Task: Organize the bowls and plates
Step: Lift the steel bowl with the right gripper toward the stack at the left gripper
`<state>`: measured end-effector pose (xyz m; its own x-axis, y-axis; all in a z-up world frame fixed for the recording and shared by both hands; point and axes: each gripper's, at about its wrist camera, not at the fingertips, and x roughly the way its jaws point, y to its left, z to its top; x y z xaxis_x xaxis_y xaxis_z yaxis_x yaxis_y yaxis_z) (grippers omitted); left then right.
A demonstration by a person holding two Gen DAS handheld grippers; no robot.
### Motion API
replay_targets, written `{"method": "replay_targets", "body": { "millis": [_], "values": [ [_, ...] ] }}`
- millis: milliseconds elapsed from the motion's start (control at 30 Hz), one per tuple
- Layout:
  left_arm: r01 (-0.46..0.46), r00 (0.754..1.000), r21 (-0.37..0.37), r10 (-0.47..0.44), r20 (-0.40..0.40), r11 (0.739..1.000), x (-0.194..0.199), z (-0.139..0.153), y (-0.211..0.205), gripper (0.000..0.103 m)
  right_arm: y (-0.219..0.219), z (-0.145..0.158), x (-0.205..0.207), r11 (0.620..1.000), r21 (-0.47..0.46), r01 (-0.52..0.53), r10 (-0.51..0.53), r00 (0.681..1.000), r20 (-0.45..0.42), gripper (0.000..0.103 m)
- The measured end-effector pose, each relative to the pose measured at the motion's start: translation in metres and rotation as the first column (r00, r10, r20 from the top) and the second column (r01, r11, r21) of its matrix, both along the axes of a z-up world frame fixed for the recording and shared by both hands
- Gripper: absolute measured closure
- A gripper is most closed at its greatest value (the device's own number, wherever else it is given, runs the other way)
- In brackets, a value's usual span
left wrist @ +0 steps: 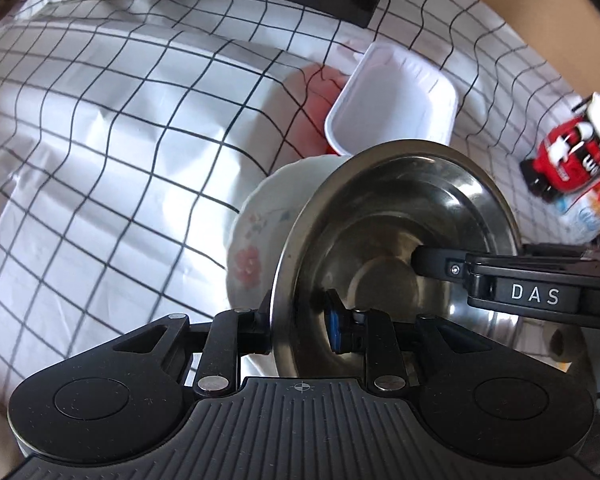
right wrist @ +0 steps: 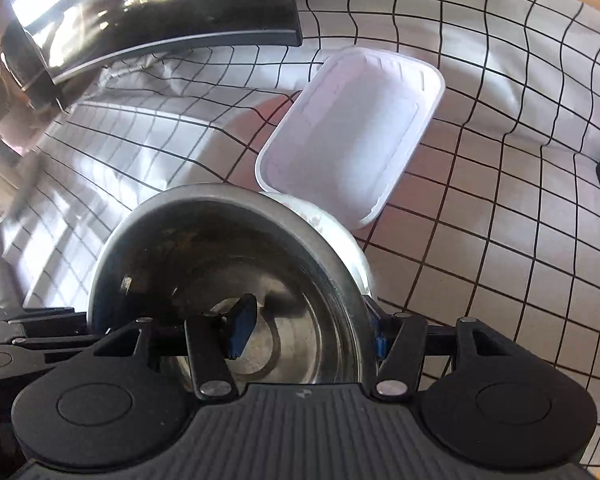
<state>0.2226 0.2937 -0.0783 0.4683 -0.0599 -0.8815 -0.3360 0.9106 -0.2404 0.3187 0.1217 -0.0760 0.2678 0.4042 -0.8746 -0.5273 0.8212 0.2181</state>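
Both my grippers clamp the steel bowl (left wrist: pixel 396 240) by opposite rim edges: left gripper (left wrist: pixel 300 320) on its left rim, right gripper (right wrist: pixel 308 332) on its right. Under the bowl sits a floral plate (left wrist: pixel 256 240); beyond it a white tray (right wrist: pixel 352 132). Left of the bowl, the checked cloth (left wrist: pixel 100 160) lies open.

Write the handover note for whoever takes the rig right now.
Left gripper: shut on the steel bowl rim.
Right gripper: shut on the opposite rim; both hold the bowl up.
Floral plate: right behind the bowl; whether gripped too, cannot tell.
White tray: on the checked cloth beyond.
Done: bowl picked up.
Left: set it down, sort plate and tray.
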Motion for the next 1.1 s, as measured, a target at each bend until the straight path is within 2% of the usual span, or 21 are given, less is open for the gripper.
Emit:
{"method": "replay_targets", "body": {
  "millis": [167, 233, 400, 667, 967, 1100],
  "values": [
    [0.029, 1.0, 0.06, -0.03, 0.009, 0.998, 0.005, 0.002, 0.008, 0.079, 0.008, -0.012, 0.004, 1.0, -0.007, 0.02, -0.021, 1.0, -0.019, 0.047],
    [0.026, 0.999, 0.051, -0.027, 0.02, 0.998, 0.008, 0.003, 0.014, 0.082, 0.011, -0.015, 0.004, 0.999, -0.021, 0.027, -0.027, 1.0, -0.004, 0.047],
    [0.024, 0.999, -0.01, -0.023, 0.034, 1.0, 0.01, 0.002, 0.026, 0.082, 0.014, -0.016, 0.006, 0.999, -0.016, 0.032, -0.032, 0.999, 0.0, 0.047],
    [0.021, 0.998, 0.032, -0.023, 0.053, 0.999, 0.001, 0.013, 0.028, 0.079, 0.0, 0.006, 0.004, 0.997, 0.059, 0.041, -0.044, 0.998, 0.05, 0.047],
    [0.015, 0.999, 0.058, -0.017, 0.037, 0.998, 0.0, 0.012, 0.031, 0.079, -0.009, 0.003, 0.0, 0.998, 0.035, 0.059, -0.06, 0.997, 0.058, 0.047],
    [0.026, 0.999, 0.054, -0.027, 0.024, 0.998, 0.001, 0.007, 0.031, 0.075, -0.013, -0.001, -0.004, 0.997, 0.028, 0.068, -0.069, 0.996, 0.062, 0.047]
  ]
}}
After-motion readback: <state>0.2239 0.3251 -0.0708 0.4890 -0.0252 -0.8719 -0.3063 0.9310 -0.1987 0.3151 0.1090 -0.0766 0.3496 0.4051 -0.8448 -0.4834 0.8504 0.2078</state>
